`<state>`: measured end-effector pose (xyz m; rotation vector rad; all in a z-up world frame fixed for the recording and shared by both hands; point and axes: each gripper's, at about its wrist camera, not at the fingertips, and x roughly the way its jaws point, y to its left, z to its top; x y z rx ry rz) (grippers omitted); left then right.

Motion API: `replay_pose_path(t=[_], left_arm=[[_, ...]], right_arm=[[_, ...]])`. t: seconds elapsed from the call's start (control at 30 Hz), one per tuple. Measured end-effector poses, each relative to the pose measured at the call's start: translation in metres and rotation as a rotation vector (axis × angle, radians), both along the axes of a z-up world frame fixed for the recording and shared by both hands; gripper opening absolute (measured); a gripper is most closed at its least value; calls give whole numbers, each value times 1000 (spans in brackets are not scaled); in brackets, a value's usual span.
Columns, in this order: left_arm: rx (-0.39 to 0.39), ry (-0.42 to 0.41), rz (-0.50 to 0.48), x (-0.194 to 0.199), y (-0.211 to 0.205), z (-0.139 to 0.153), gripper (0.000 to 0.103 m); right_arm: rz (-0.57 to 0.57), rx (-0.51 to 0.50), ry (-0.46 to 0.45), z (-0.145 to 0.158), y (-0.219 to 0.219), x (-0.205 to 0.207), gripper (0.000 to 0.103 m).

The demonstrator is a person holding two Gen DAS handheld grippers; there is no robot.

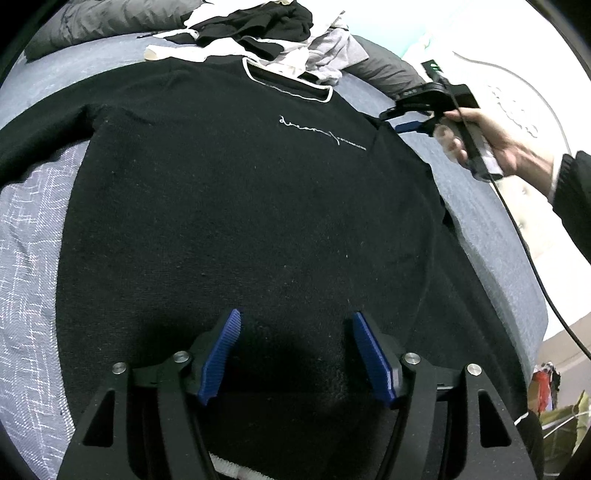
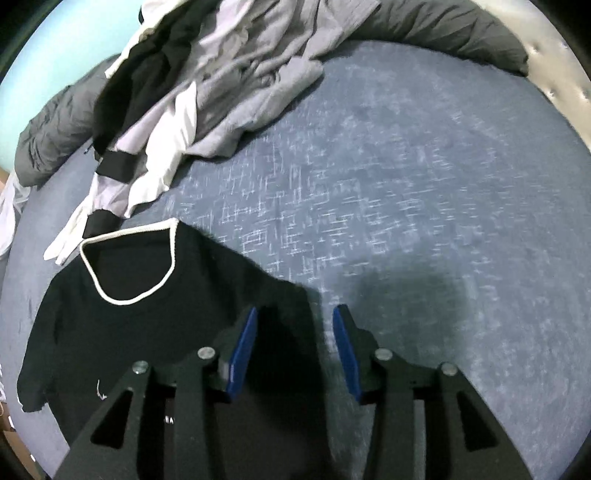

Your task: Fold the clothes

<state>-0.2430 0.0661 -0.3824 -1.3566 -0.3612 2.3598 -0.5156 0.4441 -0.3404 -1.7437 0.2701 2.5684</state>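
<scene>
Both claws stand released: our left gripper [image 1: 295, 354] low in the frame over the hem of the black sweater [image 1: 240, 206], our right gripper [image 2: 295, 350] at its shoulder edge. That sweater lies spread flat, unfolded, on the blue bedspread [image 2: 406, 184]. Farther up, a heap of clothes [image 1: 266, 33] sits crumpled (so folding remains).

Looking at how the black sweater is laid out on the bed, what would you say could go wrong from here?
1. The open right gripper straddles the shoulder edge of the black knit sweater with white-trimmed collar; closing there may pinch the blue patterned bedsheet too.
2. The pile of unfolded grey, white and black clothes lies right beside the collar and could get dragged into a fold.
3. The open left gripper hovers mid-hem, so a lift might bunch the fabric.
</scene>
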Motion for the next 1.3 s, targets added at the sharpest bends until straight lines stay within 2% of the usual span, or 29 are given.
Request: replay_pose_path(t=[0.13, 0.17, 0.2, 0.27, 0.3, 0.37, 0.47, 0.63, 0.7, 1.07, 1.1, 1.2, 1.3], left_arm=[[3, -3, 0, 0, -1, -1, 68], [4, -4, 0, 1, -2, -1, 68], [2, -3, 0, 1, -2, -1, 68], [-4, -1, -2, 3, -1, -1, 68], [-7, 1, -3, 4, -1, -1, 68], [-11, 3, -5, 6, 0, 0, 69], [-6, 0, -4, 6, -2, -1, 69], [-5, -1, -4, 9, -5, -1, 69], [-2, -2, -3, 11, -7, 0, 69], [3, -7, 0, 6, -3, -1, 69], [3, -8, 0, 6, -3, -1, 69], [-1, -6, -1, 6, -2, -1, 69], [5, -8, 0, 5, -3, -2, 69]], right_arm=[[-1, 19, -58, -18, -5, -15, 43], [0, 28, -66, -21, -7, -16, 40], [1, 38, -74, -23, -8, -17, 24], [2, 47, -70, -25, -11, -17, 18], [-3, 64, -61, -24, -11, -17, 11], [-14, 105, -41, -22, -11, -16, 9], [-37, 206, -5, -19, -10, -15, 8], [-59, 232, -5, -28, -8, -18, 8], [-80, 201, -1, -30, -3, -19, 8], [-101, 106, 216, 32, 16, 1, 14], [-44, 102, 220, 34, 8, 4, 14], [25, 136, 145, 20, -6, 7, 14], [29, 123, 93, -1, -8, 8, 13]])
